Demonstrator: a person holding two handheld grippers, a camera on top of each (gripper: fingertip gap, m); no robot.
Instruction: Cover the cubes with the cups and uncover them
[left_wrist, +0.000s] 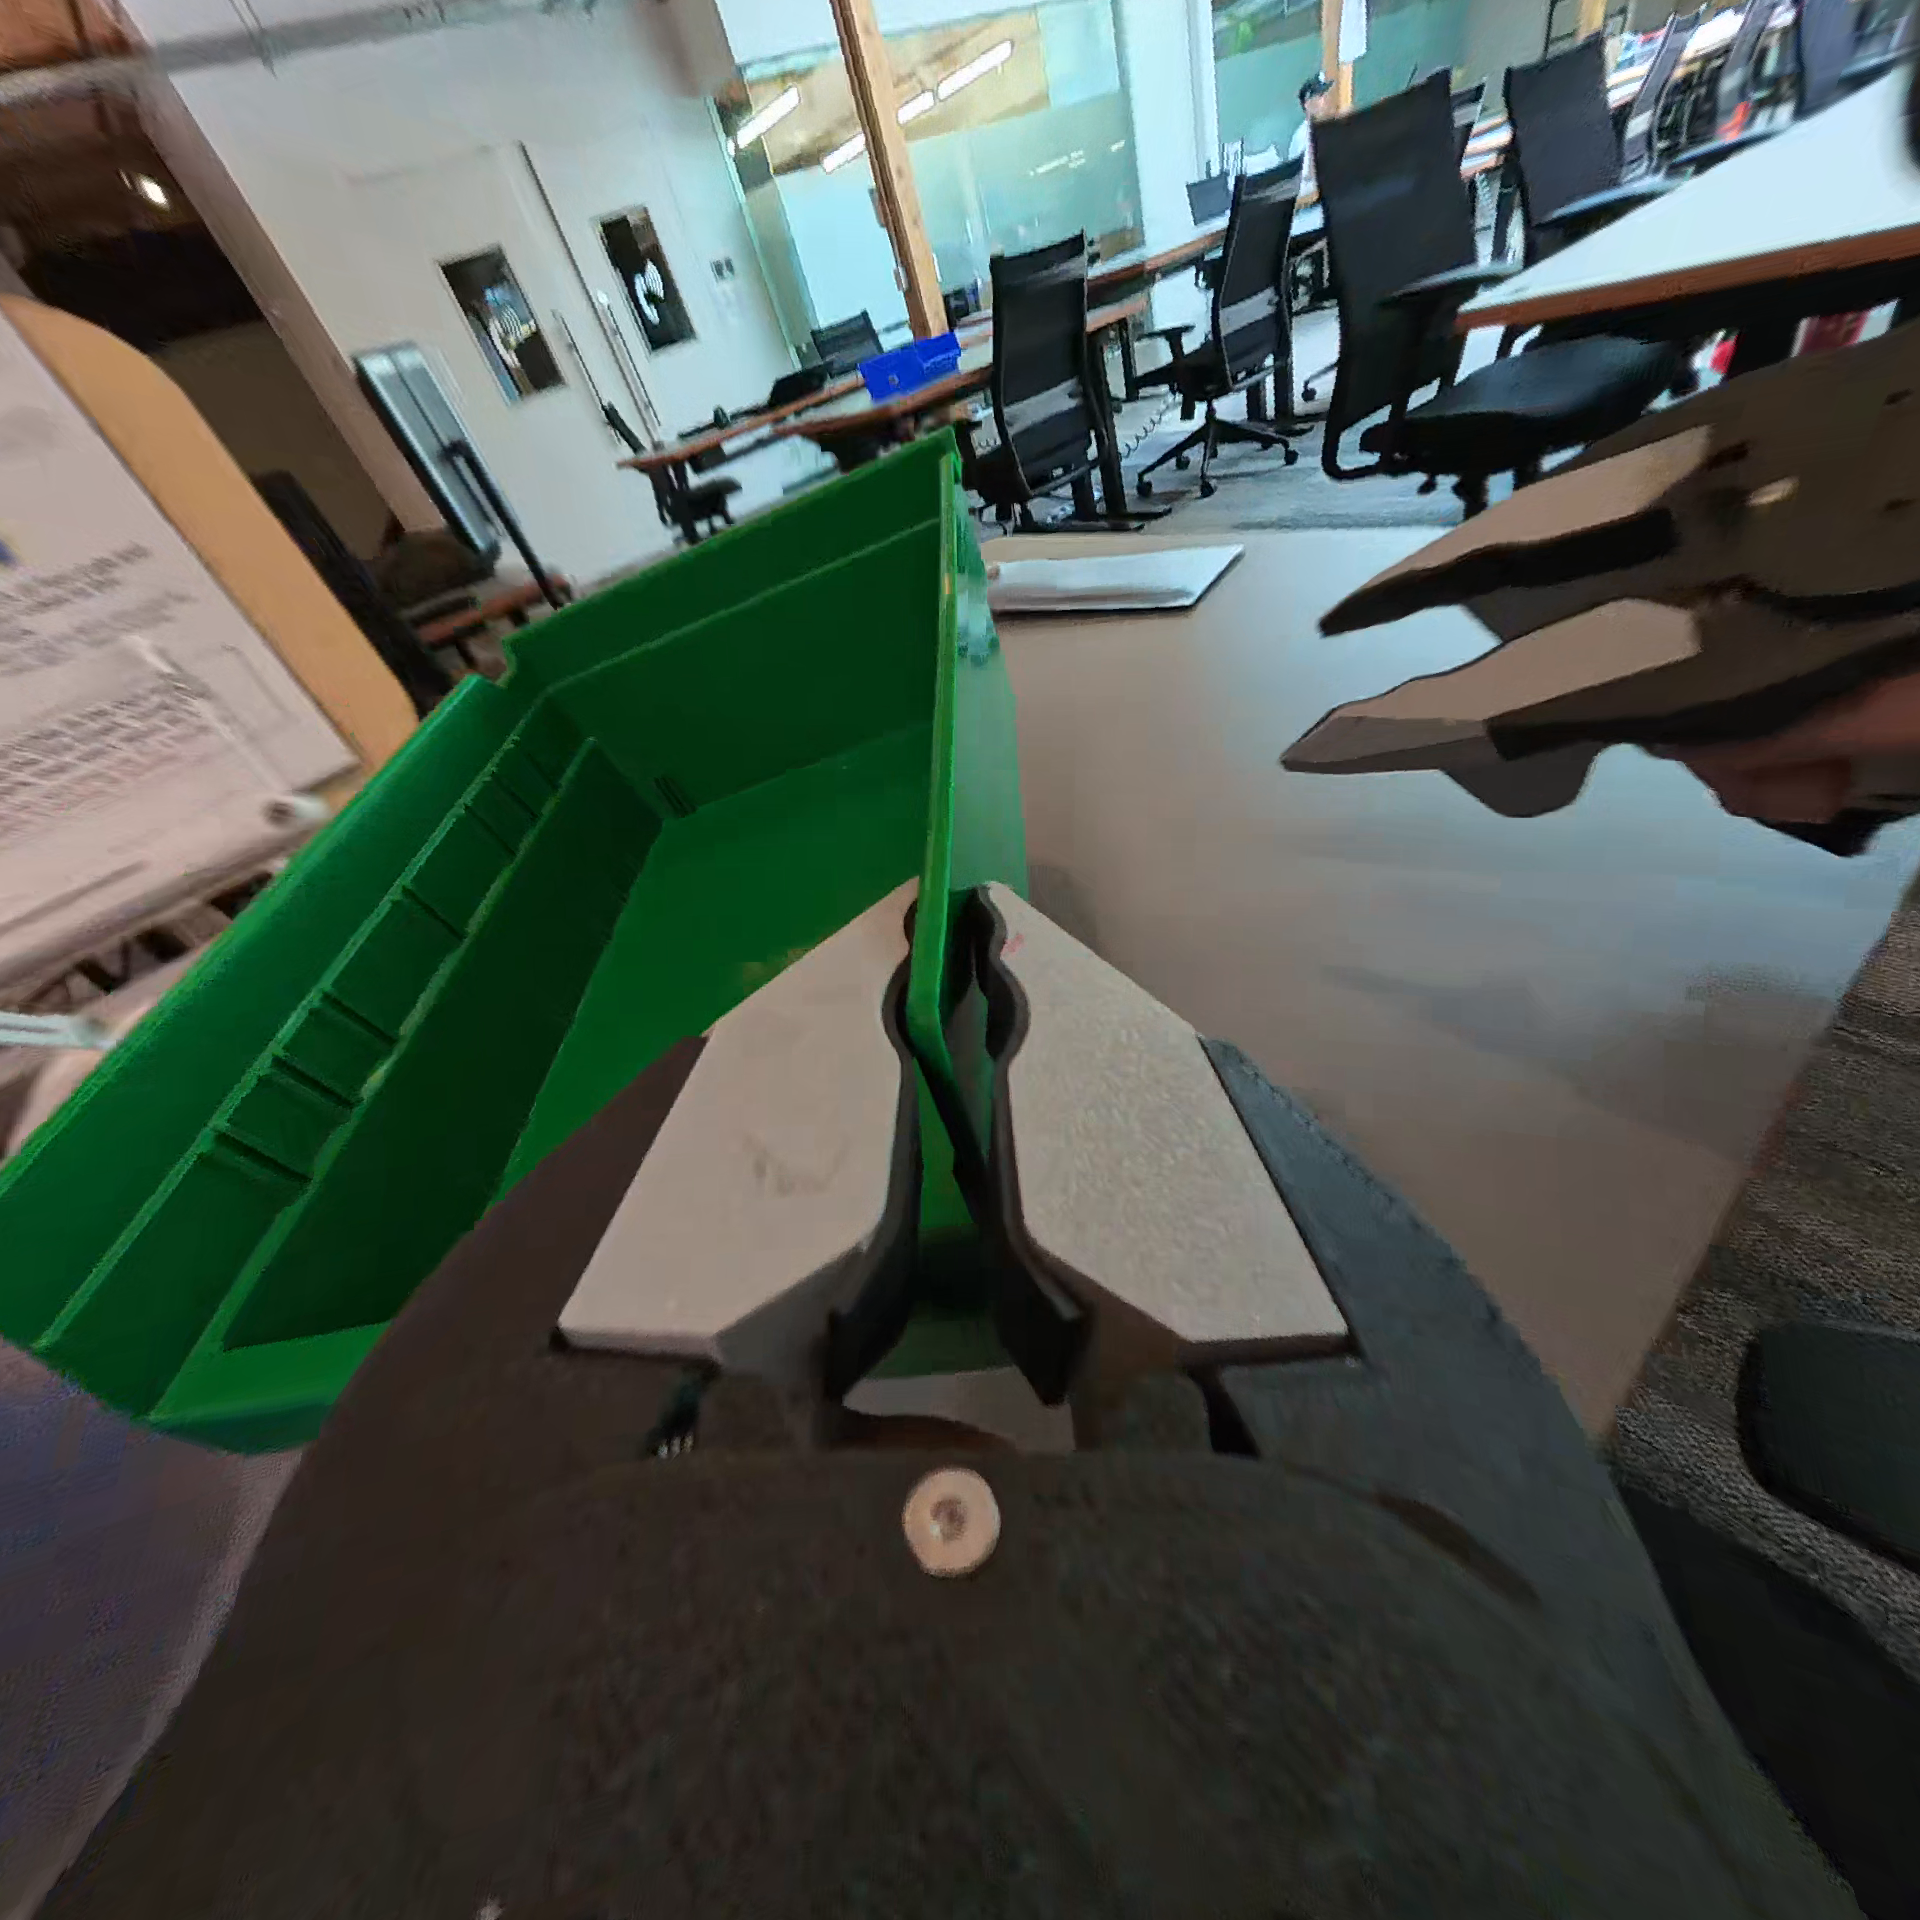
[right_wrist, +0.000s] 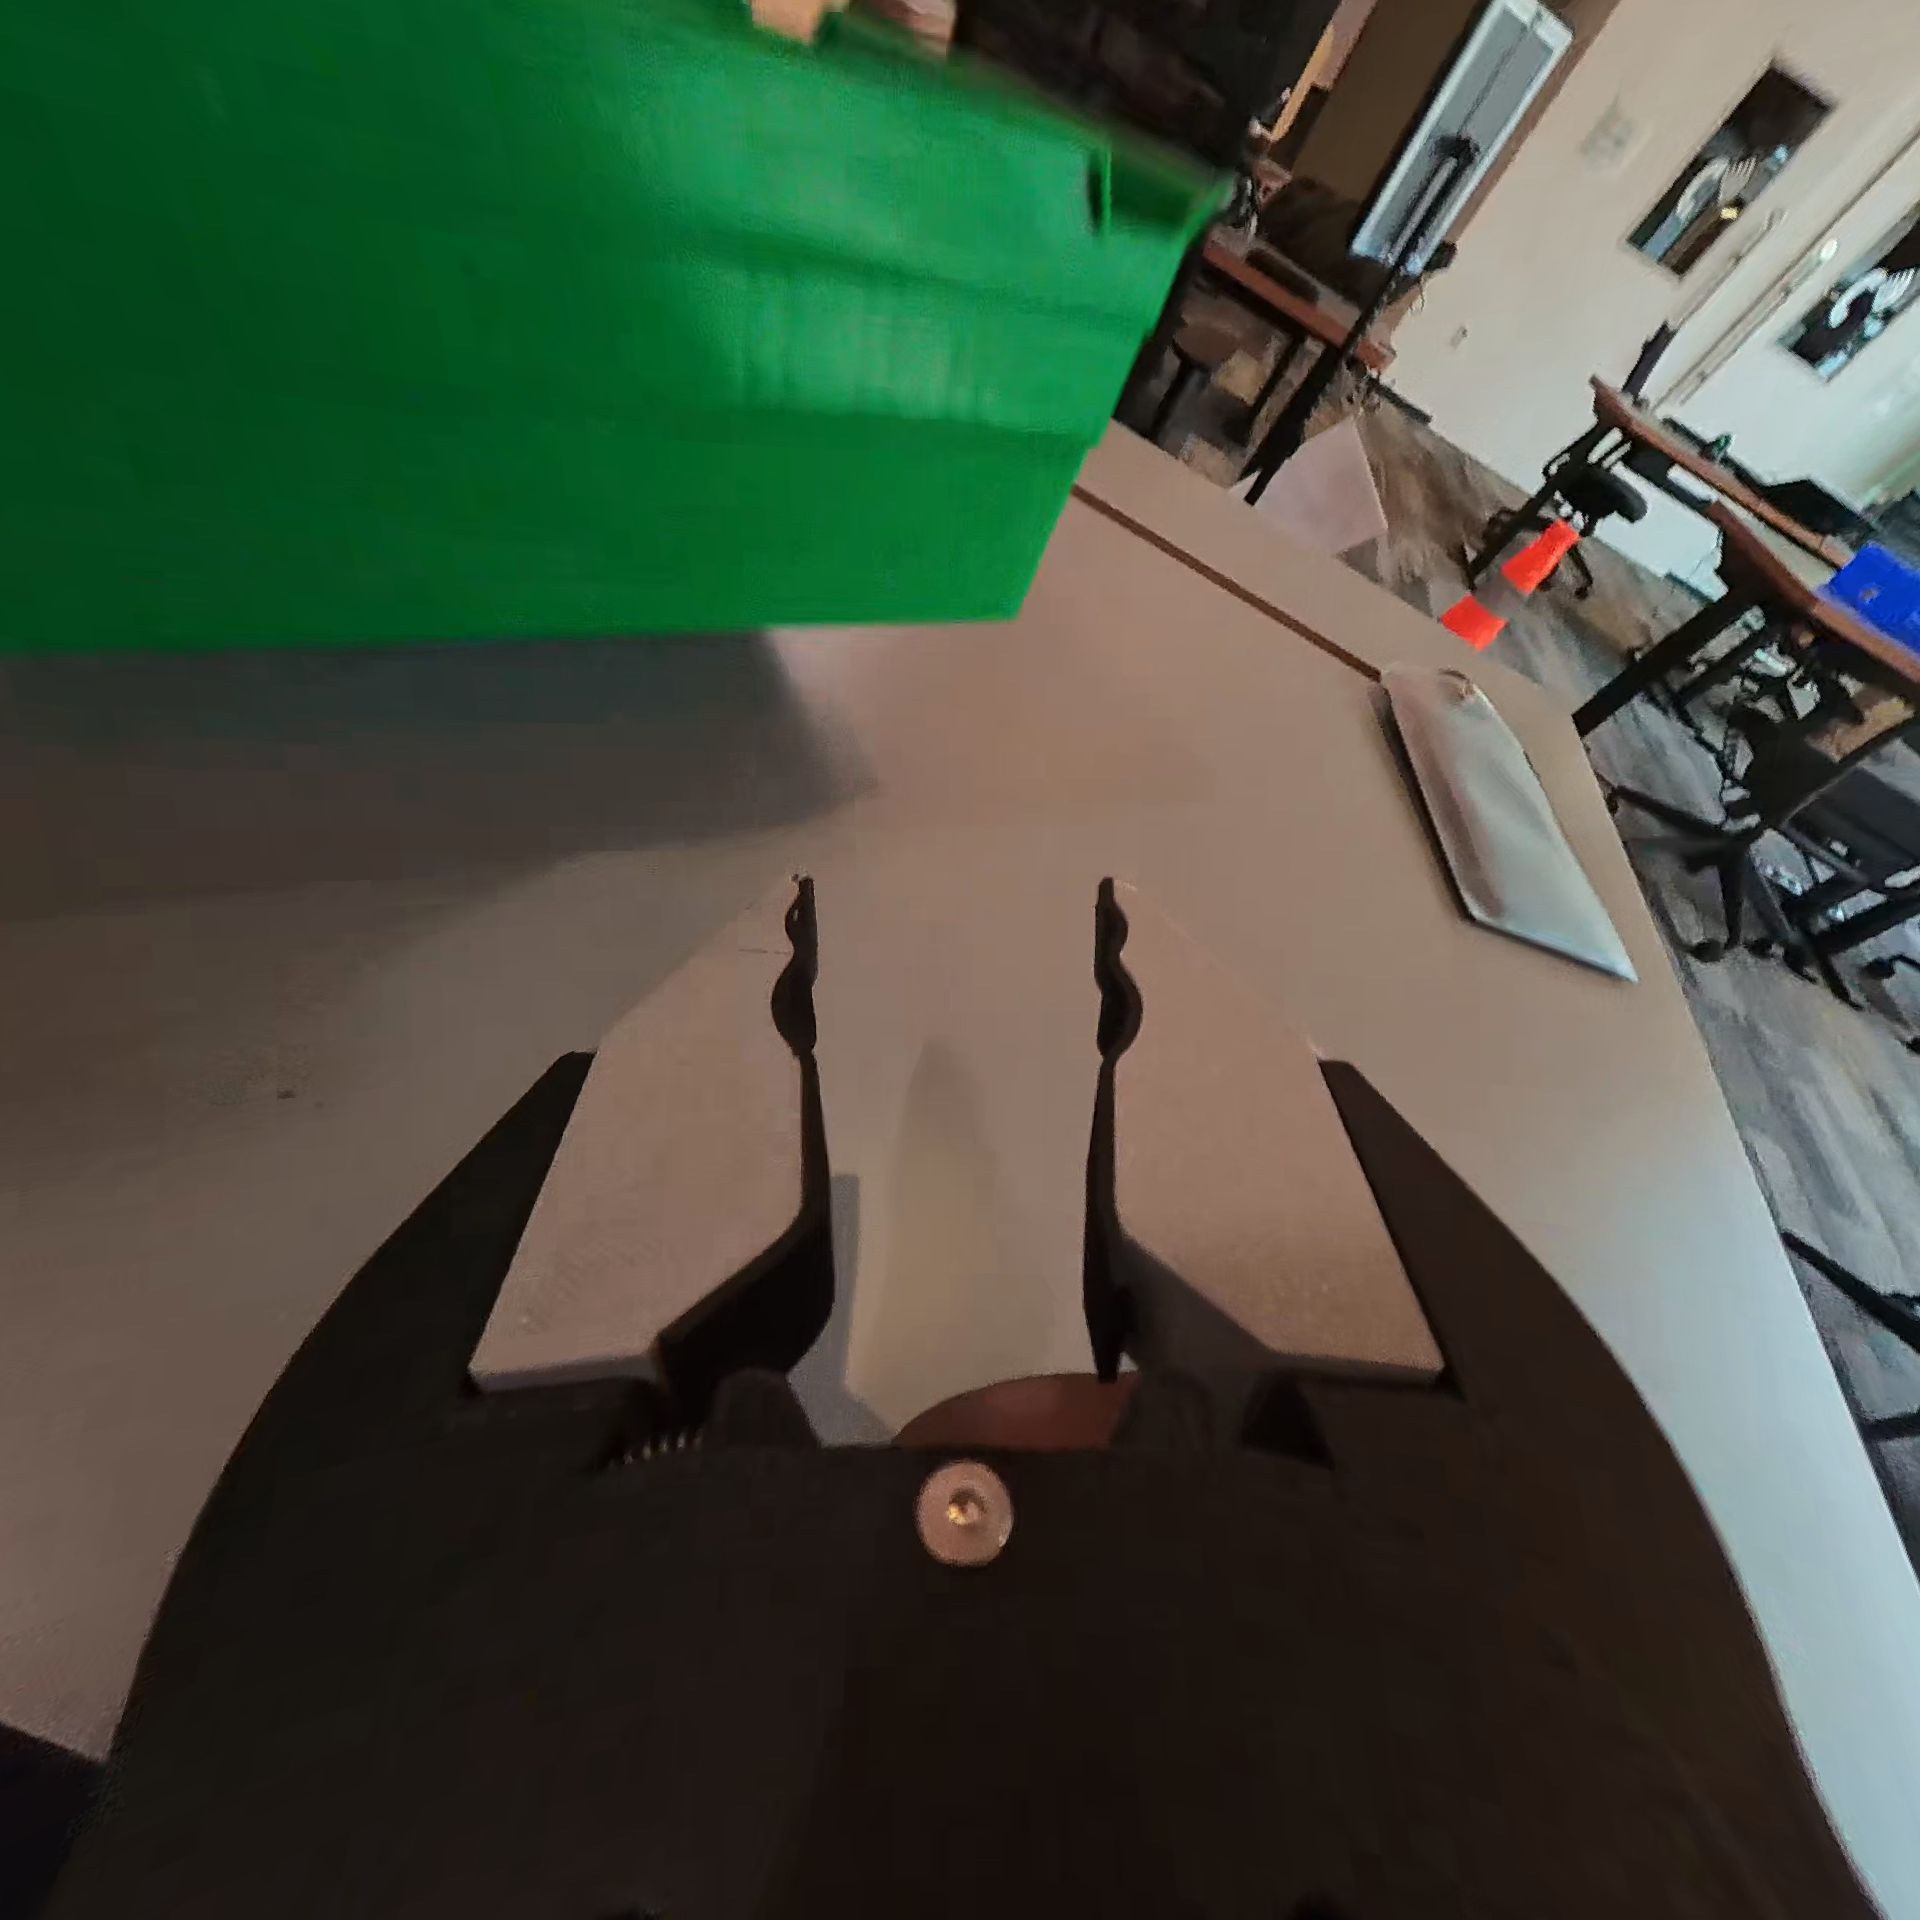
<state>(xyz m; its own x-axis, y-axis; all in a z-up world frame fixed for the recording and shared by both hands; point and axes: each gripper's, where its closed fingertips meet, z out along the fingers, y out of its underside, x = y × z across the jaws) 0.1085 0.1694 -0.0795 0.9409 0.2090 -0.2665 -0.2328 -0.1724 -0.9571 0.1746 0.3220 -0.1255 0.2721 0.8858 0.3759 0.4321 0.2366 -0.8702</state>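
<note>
Left claw (left_wrist: 940, 940) is clamped on a thin wall; right claw (right_wrist: 956, 894) hangs open, grasp bare.

Bin (left_wrist: 727, 727) green plastic, smooth, slightly glossy; counter (right_wrist: 1039, 748) matt grey laminate; beside it, carpet (left_wrist: 1818, 1195) rough.

The bin (left_wrist: 727, 727) stood on the table (left_wrist: 1351, 935), its near wall between the left claw's (left_wrist: 951, 914) fingers; the right claw (right_wrist: 956, 894) hung to its right, a flat pad (right_wrist: 1496, 821) beyond.

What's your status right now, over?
Left gripper fingers clamped on green bin wall, bin lifted off table. Right gripper open, holding nothing. No cups or cubes in view.
</note>
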